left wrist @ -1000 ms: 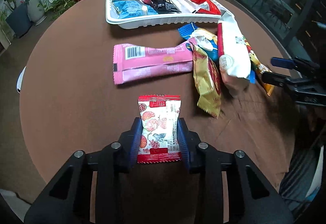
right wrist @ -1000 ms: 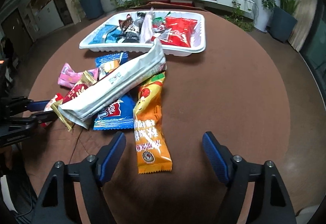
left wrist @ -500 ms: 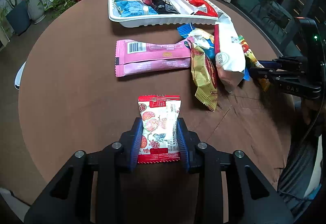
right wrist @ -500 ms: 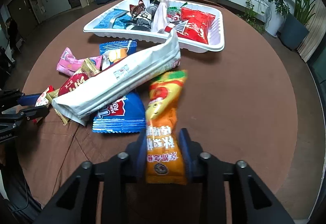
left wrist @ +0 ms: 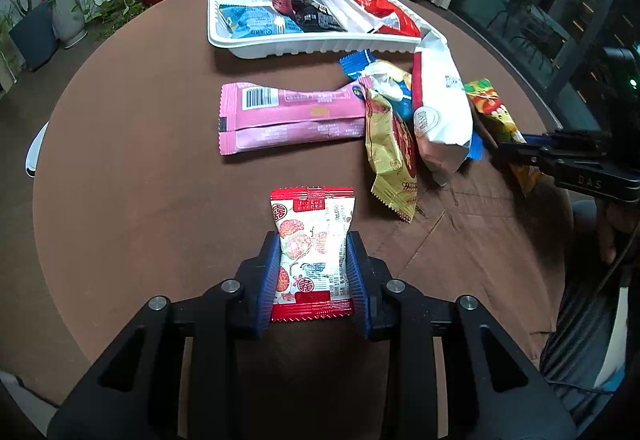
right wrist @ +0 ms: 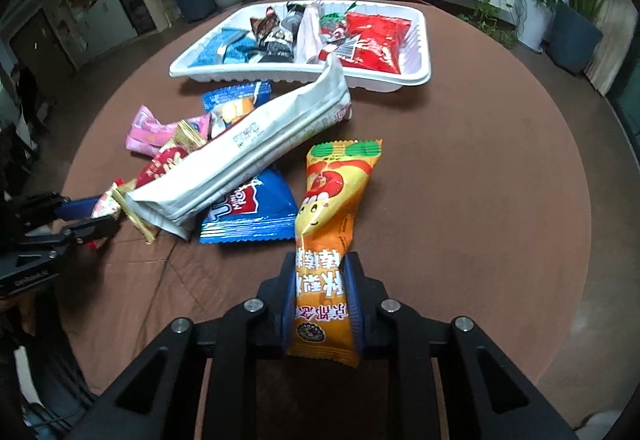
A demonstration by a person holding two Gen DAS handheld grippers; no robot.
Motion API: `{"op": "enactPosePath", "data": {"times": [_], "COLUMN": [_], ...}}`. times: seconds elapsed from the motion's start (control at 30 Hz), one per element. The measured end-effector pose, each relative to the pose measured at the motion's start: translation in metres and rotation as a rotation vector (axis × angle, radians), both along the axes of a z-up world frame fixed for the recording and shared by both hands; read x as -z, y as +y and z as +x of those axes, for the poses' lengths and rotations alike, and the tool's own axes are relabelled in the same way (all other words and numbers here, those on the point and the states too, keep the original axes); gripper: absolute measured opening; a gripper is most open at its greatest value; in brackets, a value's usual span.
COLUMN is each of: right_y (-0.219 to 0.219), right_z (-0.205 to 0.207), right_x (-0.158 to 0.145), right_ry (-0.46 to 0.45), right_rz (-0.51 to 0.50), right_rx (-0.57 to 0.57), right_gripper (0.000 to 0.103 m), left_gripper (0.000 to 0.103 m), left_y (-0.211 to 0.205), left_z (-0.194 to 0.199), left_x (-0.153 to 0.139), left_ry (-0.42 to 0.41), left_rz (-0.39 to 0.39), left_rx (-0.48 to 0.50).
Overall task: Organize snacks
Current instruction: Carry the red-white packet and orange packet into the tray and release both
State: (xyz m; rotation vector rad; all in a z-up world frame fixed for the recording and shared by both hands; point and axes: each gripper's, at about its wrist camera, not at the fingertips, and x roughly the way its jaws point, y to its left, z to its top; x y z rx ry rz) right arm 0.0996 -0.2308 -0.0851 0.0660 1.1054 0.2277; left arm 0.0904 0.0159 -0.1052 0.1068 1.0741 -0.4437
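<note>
Left gripper (left wrist: 313, 272) clenched on a red-and-white snack packet (left wrist: 312, 240), at the near edge of the round brown table (left wrist: 120, 168). Right gripper (right wrist: 320, 290) clenched on the lower end of an orange snack packet (right wrist: 332, 208), just right of a blue packet (right wrist: 250, 210) and a long white packet (right wrist: 256, 148). Far centre: white tray (right wrist: 420, 52) holding several snacks. A pink packet (left wrist: 288, 116) lies between tray and left gripper.
</note>
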Motion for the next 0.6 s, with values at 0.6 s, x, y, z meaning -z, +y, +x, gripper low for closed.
{"op": "enactPosePath", "data": {"times": [0.6], "right_y": [-0.023], "right_z": [-0.005], "right_x": [-0.033], "right_ry": [-0.073], "right_rz": [0.168], "right_rx": [0.07], "right_gripper": [0.024], "left_gripper": [0.03], "left_y": [0.012], "left_z": [0.031], "left_x": [-0.053], "left_ry": [-0.063], "left_rz": [-0.136], "left_rx": [-0.033]}}
